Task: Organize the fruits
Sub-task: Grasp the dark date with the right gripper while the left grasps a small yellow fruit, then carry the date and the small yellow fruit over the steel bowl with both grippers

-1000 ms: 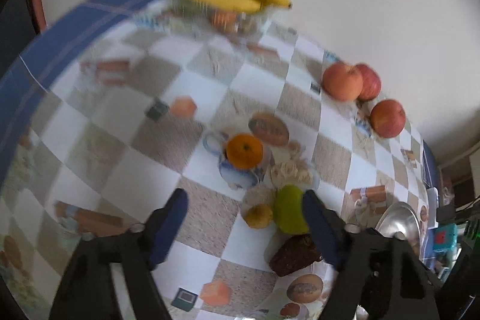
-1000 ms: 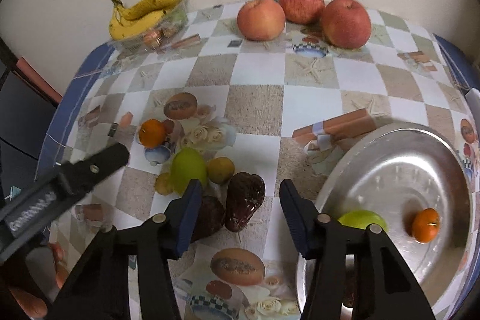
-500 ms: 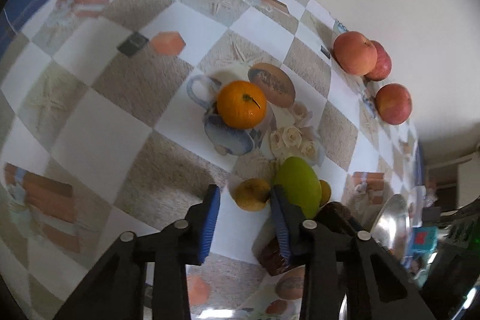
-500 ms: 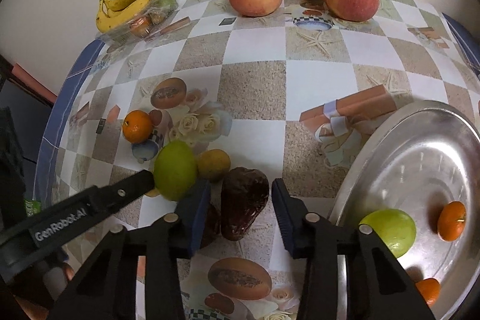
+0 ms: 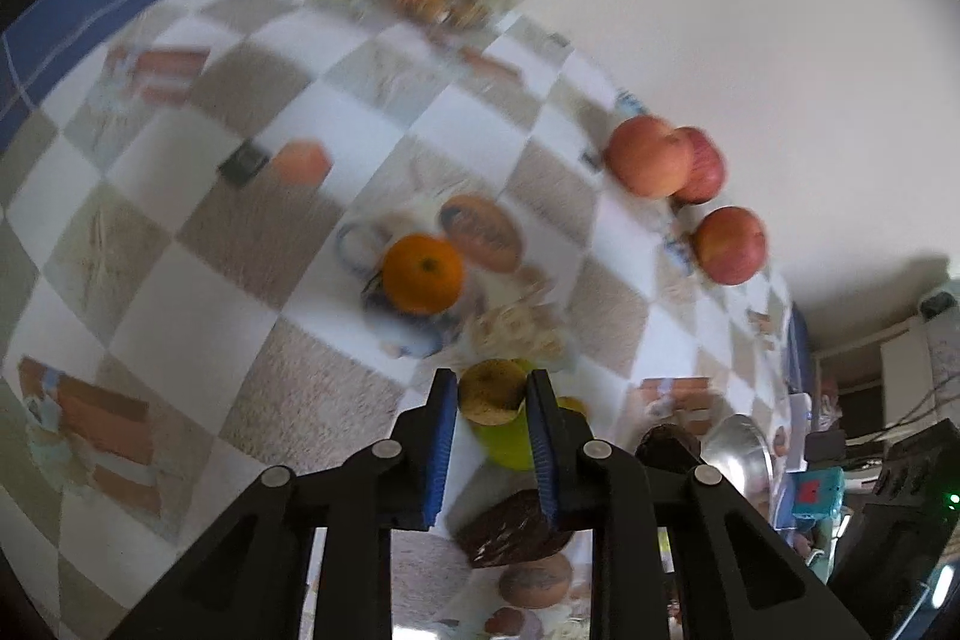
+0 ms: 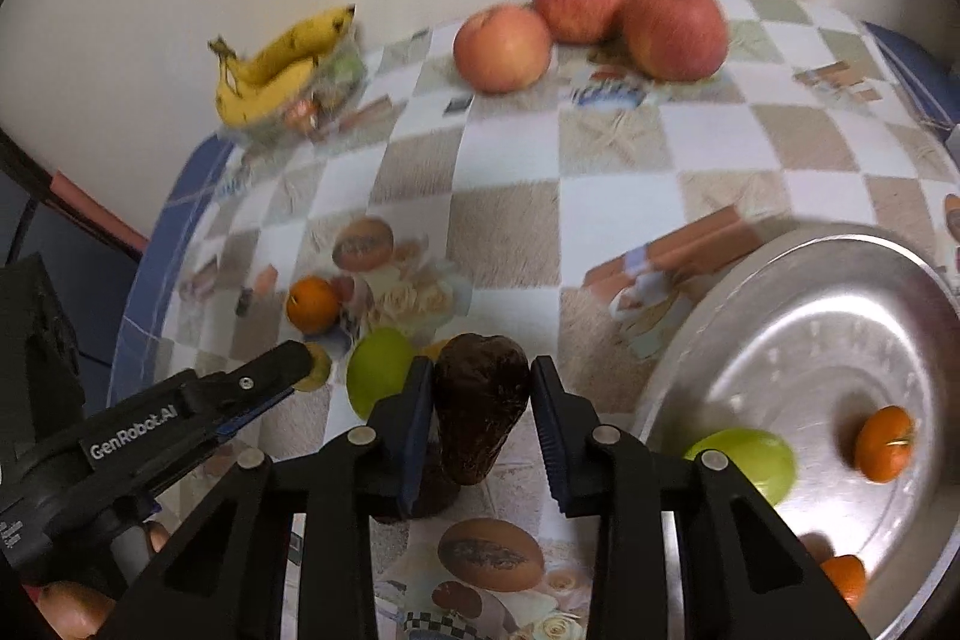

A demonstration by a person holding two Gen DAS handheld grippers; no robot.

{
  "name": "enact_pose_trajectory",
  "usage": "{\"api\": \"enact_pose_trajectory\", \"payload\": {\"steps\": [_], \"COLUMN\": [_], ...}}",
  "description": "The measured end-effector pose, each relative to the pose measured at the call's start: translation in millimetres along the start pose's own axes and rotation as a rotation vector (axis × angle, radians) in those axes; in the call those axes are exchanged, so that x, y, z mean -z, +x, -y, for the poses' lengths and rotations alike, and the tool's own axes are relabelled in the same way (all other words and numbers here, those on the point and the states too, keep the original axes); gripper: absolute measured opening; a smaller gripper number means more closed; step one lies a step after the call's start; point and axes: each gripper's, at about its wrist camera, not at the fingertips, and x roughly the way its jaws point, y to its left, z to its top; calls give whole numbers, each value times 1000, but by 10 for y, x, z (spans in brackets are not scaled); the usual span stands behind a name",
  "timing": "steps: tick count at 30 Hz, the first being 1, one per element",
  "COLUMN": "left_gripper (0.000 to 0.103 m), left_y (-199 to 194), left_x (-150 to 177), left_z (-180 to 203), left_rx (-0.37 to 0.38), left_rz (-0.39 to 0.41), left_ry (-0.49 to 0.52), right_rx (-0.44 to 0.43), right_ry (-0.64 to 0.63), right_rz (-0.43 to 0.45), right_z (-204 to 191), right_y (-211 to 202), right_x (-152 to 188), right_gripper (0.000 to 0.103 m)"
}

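My left gripper (image 5: 489,391) is shut on a small yellow-brown fruit (image 5: 492,391) and holds it above the table; it also shows in the right wrist view (image 6: 300,367). My right gripper (image 6: 480,376) is shut on a dark brown avocado (image 6: 480,409), raised off the cloth. A green fruit (image 6: 378,379) and a second dark fruit (image 5: 516,529) lie below. An orange (image 5: 423,273) sits on the checked tablecloth. The silver tray (image 6: 780,340) at the right holds a green fruit (image 6: 750,460) and oranges (image 6: 887,443).
Three red apples (image 6: 672,28) stand near the back wall. A banana bunch (image 6: 270,67) lies on a clear box at the back left corner. The table's blue edge (image 6: 150,268) runs along the left.
My left gripper closed on the small yellow-brown fruit and lifted it. My right gripper closed on the dark avocado and raised it. Both views pulled up and back.
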Motion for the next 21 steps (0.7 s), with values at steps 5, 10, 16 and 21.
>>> {"api": "enact_pose_trajectory", "payload": {"steps": [5,10,16,21], "left_gripper": [25,25,25,25], "left_y": [-137,-27,186,388], "left_x": [23,279,692,843], "left_z": [301,802,1348,1571], "left_rx": [70,134,160,162], "left_rz": [20,-40,-109,-92], "left_ry": [75,214,393,495], "right_rx": [47,190,230,192], "right_ry": [42,110,194,246], "right_rz": [57,85,88,75], "right_z": [233,683,1152,1346], "right_y": [-287,-550,-759,-705], "right_x": [-61,-86,-62,-23], "right_gripper": [34,34,34,34]}}
